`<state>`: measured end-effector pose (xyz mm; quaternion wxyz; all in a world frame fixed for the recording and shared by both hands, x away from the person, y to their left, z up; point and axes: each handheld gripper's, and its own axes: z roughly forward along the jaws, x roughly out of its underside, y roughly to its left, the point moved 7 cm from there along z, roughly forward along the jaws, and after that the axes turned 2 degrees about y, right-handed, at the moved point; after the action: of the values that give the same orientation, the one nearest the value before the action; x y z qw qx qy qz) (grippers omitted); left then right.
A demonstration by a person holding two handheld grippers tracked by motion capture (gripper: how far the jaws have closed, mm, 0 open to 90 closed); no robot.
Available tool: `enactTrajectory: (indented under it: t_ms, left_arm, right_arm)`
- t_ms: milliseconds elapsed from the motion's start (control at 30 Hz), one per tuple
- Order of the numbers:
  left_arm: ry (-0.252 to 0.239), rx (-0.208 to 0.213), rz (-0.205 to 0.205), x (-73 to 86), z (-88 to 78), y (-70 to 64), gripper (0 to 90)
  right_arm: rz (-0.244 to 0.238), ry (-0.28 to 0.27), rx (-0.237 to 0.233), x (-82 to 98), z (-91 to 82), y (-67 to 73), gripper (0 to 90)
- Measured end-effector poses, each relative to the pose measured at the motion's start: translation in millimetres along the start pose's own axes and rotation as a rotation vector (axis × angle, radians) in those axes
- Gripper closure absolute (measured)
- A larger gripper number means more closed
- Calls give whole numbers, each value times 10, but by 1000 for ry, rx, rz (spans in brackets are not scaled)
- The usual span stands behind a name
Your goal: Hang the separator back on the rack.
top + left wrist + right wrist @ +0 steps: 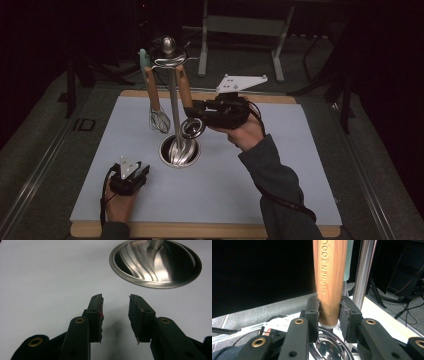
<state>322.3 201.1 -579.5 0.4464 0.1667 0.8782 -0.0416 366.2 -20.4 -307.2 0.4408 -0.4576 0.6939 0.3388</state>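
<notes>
Right gripper (pixel 329 312) clamps the lower end of a wooden utensil handle (pixel 330 277), stamped KITCHEN TOOL, which hangs just beside the steel pole (pixel 173 107) of the utensil stand (pixel 179 150). On the pole's other side hangs a wire whisk (pixel 159 120), leaving little room there. Left gripper (pixel 115 315) rests open on the white tabletop (pixel 240 185), near the stand's base, with bare surface all around.

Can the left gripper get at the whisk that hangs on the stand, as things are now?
Probably yes. The left gripper rests open and empty on the table, and the whisk hangs on the stand's left side, facing it, with bare table between. The right gripper holds the other wooden handle, on the right.
</notes>
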Motion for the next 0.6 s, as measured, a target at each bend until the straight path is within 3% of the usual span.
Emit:
enactTrajectory:
  t_ms: [600]
  left_arm:
    - [1,1,0,0,2,-1,639]
  right_arm:
    - [23,4,-6,-34,117,-65,709]
